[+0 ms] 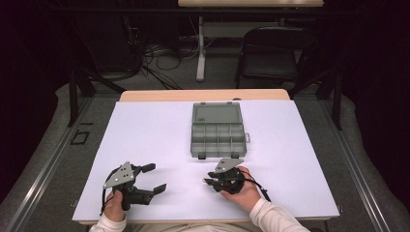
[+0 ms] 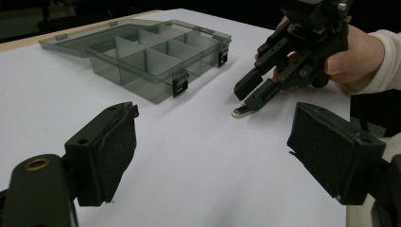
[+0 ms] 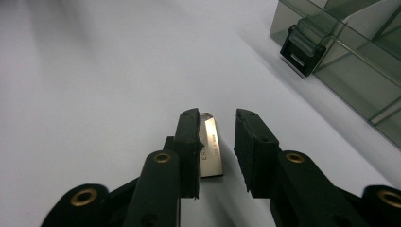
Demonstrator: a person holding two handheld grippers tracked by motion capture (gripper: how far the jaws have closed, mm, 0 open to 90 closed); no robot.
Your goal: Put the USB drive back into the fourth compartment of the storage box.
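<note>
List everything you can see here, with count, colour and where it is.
Box: one, clear grey, lid open, compartments look empty, middle of the sheet.
Metal piece: one, silver, flat on the sheet between the right gripper's jaws, nearer one jaw; whether it touches that jaw is unclear.
Sheet: one, white, covering the table.
Table: one, light wood, edge showing beyond the sheet.
Chair: one, black, behind the table.
Left gripper: one, black, wide open, near left of the sheet.
Right gripper: one, black, jaws partly open around the metal piece.
Hands: two, white sleeves, left, right.
</note>
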